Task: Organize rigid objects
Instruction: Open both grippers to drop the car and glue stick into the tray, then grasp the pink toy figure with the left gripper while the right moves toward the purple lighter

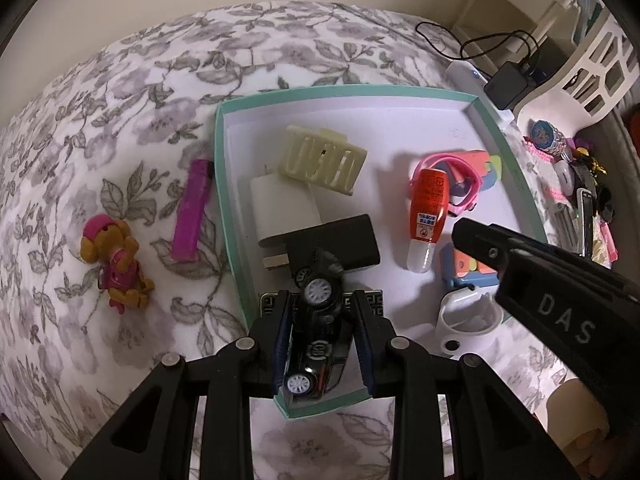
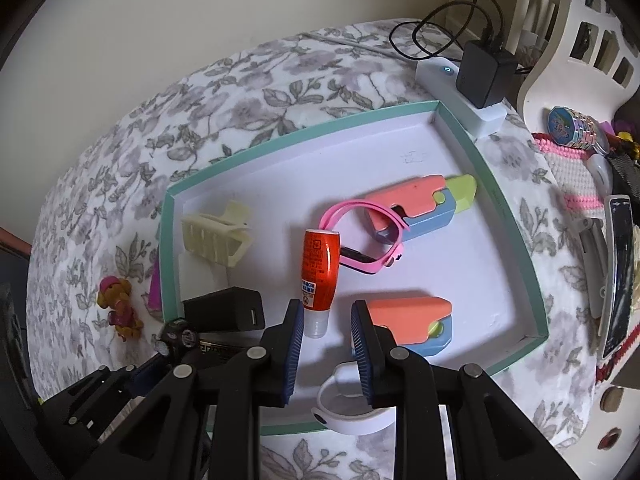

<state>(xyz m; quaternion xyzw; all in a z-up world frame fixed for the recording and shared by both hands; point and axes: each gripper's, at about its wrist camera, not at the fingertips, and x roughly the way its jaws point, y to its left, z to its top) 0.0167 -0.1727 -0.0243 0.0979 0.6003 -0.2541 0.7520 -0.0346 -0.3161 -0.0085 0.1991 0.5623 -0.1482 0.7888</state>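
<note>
My left gripper (image 1: 320, 300) is shut on a black toy car (image 1: 316, 332), held above the near left corner of the teal-rimmed white tray (image 1: 344, 90). In the tray lie a cream hair claw (image 1: 320, 160), a white charger (image 1: 280, 208), a black charger (image 1: 340, 244), an orange bottle (image 2: 320, 268), a pink watch (image 2: 360, 232), two orange-and-blue toys (image 2: 416, 204) and a white band (image 2: 352, 416). My right gripper (image 2: 327, 308) hangs over the tray's near side, jaws close together with nothing between them. A magenta lighter (image 1: 194, 208) and a toy dog (image 1: 116, 260) lie left of the tray.
The tray rests on a floral bedspread (image 1: 120, 92). Behind its far right corner sits a white power strip (image 2: 460, 92) with a black adapter (image 2: 482, 76) and cables. A white slatted basket (image 2: 580, 40) and small clutter (image 2: 616, 272) crowd the right side.
</note>
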